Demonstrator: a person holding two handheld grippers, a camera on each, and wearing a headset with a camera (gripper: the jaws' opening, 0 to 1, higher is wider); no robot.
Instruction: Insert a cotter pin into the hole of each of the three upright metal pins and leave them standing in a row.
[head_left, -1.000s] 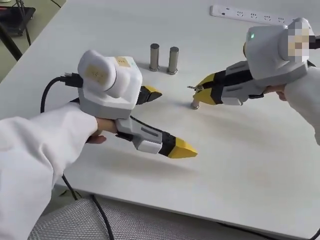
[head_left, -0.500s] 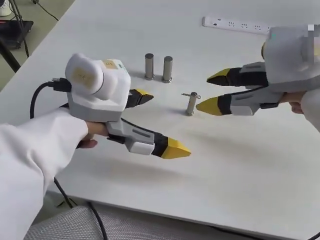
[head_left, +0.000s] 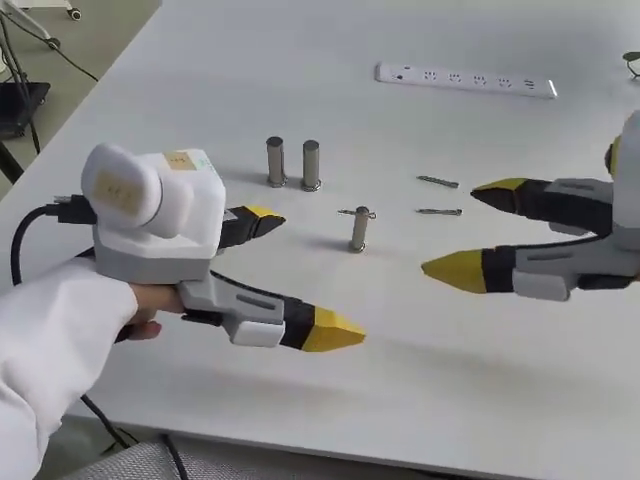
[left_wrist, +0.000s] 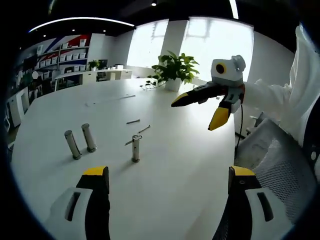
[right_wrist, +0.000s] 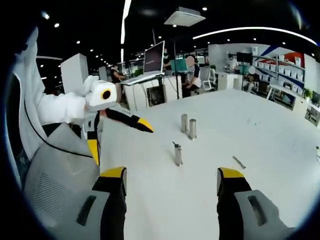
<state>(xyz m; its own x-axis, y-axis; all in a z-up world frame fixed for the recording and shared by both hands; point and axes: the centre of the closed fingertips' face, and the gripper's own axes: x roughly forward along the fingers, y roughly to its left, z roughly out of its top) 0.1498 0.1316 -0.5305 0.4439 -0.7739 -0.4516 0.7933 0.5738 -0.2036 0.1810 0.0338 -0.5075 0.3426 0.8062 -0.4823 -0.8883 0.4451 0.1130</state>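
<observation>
Your head view: bright, even, sharp. White table (head_left: 430, 385) takes soft overhead light, no hard glare. Faint blurred shadows lie under your left gripper (head_left: 315, 275) and beside metal pins (head_left: 311, 165). Your left gripper view: windows (left_wrist: 210, 36) blown out white, table there looks greyer, lower contrast, ceiling strip (left_wrist: 80, 19) bent by fisheye. Your right gripper view: room darker, ceiling lights (right_wrist: 124, 21) streak, straight lines curve toward edges, far desks (right_wrist: 145, 79) soft.
</observation>
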